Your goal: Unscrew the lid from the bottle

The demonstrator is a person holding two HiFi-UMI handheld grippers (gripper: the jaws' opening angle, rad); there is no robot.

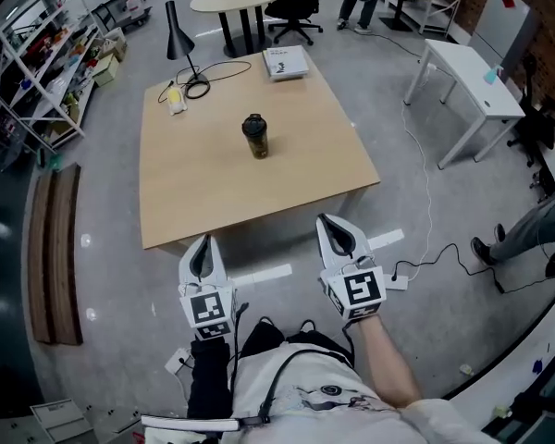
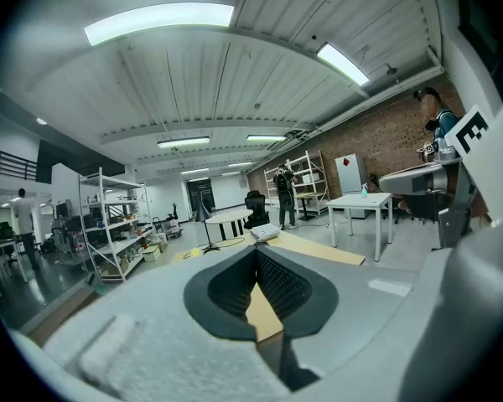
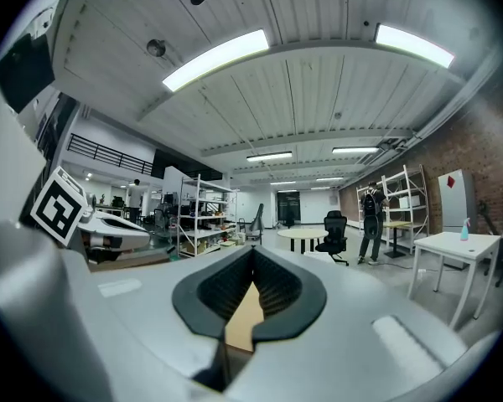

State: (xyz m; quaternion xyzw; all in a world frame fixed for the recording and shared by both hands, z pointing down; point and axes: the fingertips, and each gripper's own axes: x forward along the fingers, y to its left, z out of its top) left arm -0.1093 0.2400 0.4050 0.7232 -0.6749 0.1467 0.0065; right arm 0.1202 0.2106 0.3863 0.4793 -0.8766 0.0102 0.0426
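Head view: bottle [image 1: 255, 137], lid on, stands mid-table [image 1: 213, 192], well apart from left gripper [image 1: 202, 259] and right gripper [image 1: 338, 239], both closed and empty, so task unstarted; next, reach in and open jaws.

Honestly, no words, brands or numbers here that I can actually read. The book [image 1: 285, 61] at the far right corner of the table [image 1: 194, 202] has print on its cover, and the bottle [image 1: 254, 136] near the table's middle might have a label, but both are way too small. The left gripper [image 1: 203, 243] and right gripper [image 1: 328, 222] carry black-and-white square markers [image 1: 362, 289], just patterns, no letters.
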